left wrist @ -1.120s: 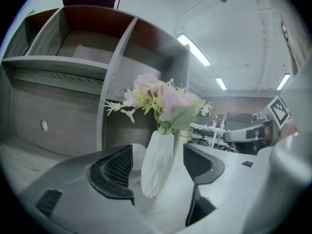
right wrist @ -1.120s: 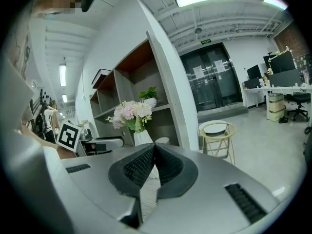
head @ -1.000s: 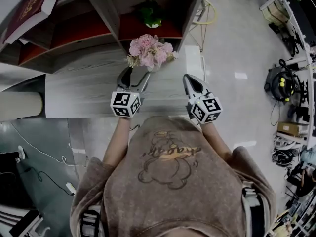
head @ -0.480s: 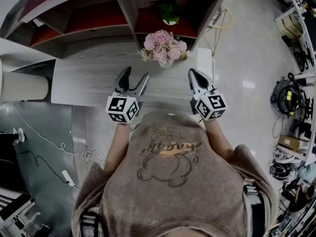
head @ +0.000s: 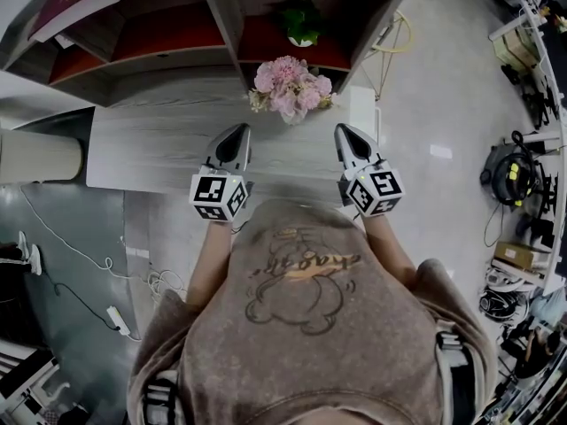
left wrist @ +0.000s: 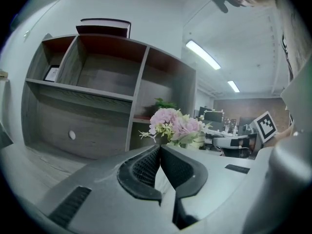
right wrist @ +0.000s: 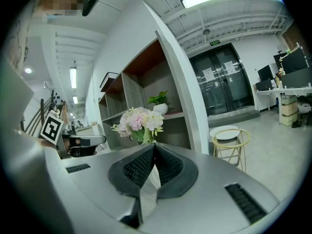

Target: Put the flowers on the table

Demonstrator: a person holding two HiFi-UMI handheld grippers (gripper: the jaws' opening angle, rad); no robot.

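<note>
— Grey-wood table (head: 151,144) along the foot of the shelf unit (head: 226,34): is that what the head view gives?
— Yes. The flowers (head: 291,87), a pink bunch, stand on it just in front of the shelf unit's middle upright. A potted plant (head: 301,20) sits inside the shelf unit, in the cubby right behind them.
— And the tongs?
— Both are over the table edge farthest from the shelf unit. The left gripper (head: 241,133) and the right gripper (head: 342,133) point toward the shelf unit, one to each side of the flowers and clear of them.
— Left gripper view?
— Its jaws are closing, the ribbed pads meeting at the tips with nothing between them. Past the tips the flowers stand upright before the shelf unit's open cubbies.
— Right gripper view?
— Clenched as well, pads together at the tips, empty. The flowers rise straight ahead, in front of the shelf unit's end panel, and a round stool (right wrist: 229,135) with a yellow frame stands on the floor beside the shelf unit.
</note>
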